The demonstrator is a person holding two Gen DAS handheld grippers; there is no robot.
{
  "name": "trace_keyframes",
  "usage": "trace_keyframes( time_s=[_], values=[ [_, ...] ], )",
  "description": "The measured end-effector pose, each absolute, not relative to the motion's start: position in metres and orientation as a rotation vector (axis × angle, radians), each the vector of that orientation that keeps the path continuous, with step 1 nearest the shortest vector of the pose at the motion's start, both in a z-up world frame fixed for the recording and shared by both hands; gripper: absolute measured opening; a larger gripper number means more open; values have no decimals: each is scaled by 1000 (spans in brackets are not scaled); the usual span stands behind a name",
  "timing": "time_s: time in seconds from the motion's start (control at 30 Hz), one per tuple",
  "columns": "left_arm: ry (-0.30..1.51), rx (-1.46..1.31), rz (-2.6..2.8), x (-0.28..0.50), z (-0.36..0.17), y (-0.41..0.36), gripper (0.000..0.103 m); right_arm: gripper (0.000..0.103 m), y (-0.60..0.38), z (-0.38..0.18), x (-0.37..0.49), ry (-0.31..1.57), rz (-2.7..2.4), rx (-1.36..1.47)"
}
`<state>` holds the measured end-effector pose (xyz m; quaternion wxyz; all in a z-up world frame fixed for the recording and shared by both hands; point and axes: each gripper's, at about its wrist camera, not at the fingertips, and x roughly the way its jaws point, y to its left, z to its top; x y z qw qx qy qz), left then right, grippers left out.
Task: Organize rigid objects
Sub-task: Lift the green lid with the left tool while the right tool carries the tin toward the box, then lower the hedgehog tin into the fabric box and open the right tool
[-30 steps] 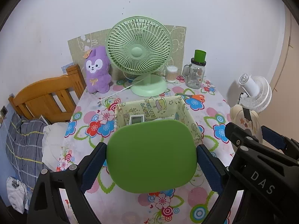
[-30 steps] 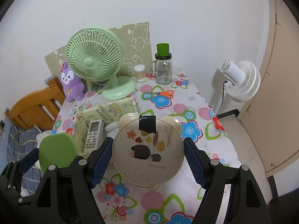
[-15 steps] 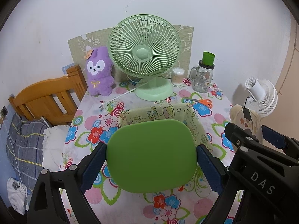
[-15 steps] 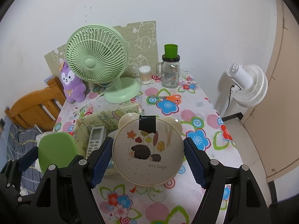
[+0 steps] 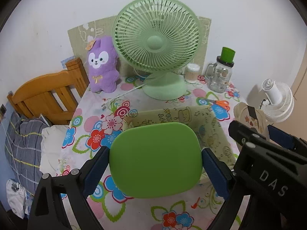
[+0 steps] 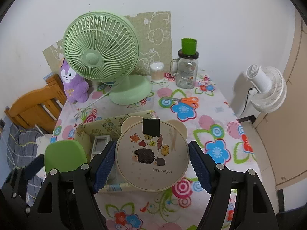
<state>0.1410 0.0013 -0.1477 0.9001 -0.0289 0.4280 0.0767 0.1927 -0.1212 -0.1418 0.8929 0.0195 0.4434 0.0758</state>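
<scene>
Left wrist: left gripper (image 5: 155, 161) clamps the green pad (image 5: 155, 160) by its side edges, held above the table, in front of the storage box (image 5: 214, 132). Looks light, stiff, smooth plastic; edges may slip, so the side-on grip seems right.

Right wrist: right gripper (image 6: 152, 160) grips the round hedgehog case (image 6: 152, 155) across its widest part, over the box's near corner. Probably rigid and light; curved rim could rotate out.

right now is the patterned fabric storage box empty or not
Not empty: the patterned fabric storage box holds a white remote-like device, seen from the right wrist.
</scene>
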Motion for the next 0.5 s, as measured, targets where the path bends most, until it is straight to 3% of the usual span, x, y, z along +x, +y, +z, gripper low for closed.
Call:
trace_keyframes(
  time_s=[0.5],
  values=[
    [945,-76,169,169,-178,14,96,78,-89,-174,236,990,207,28]
  ],
)
